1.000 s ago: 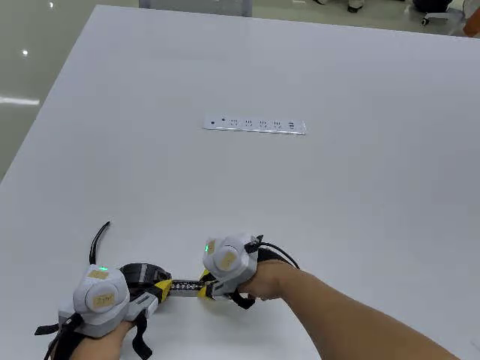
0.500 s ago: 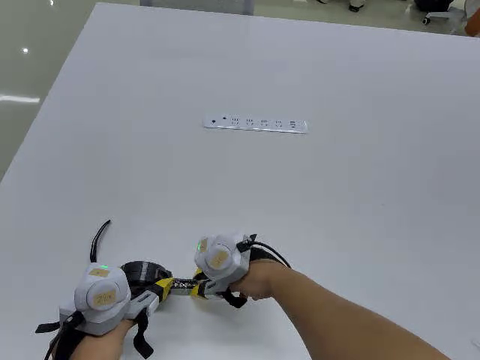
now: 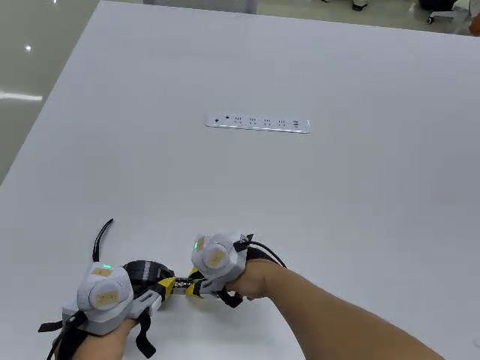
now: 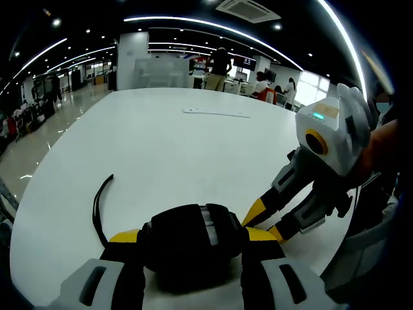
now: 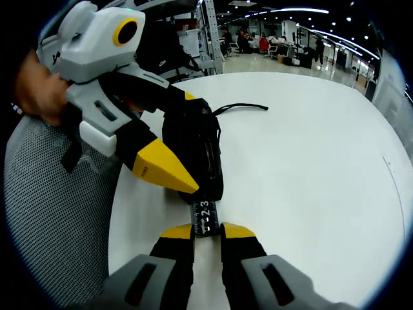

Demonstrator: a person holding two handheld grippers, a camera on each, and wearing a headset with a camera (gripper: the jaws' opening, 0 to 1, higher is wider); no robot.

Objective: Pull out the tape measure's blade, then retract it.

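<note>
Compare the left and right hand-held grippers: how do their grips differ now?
The left hand-held gripper clamps the black tape measure case; the right hand-held gripper pinches the blade. The left's jaws stand wide around the case; the right's are nearly closed on the thin blade. Both have yellow-tipped jaws, hold the same tape measure and sit close together over the white table.

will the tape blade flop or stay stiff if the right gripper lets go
Probably stiff: the short exposed blade runs straight from the tape measure case to the right gripper, no sag visible. Thin and narrow, so likely light. It would probably spring back toward the case, which the left gripper clamps.
</note>
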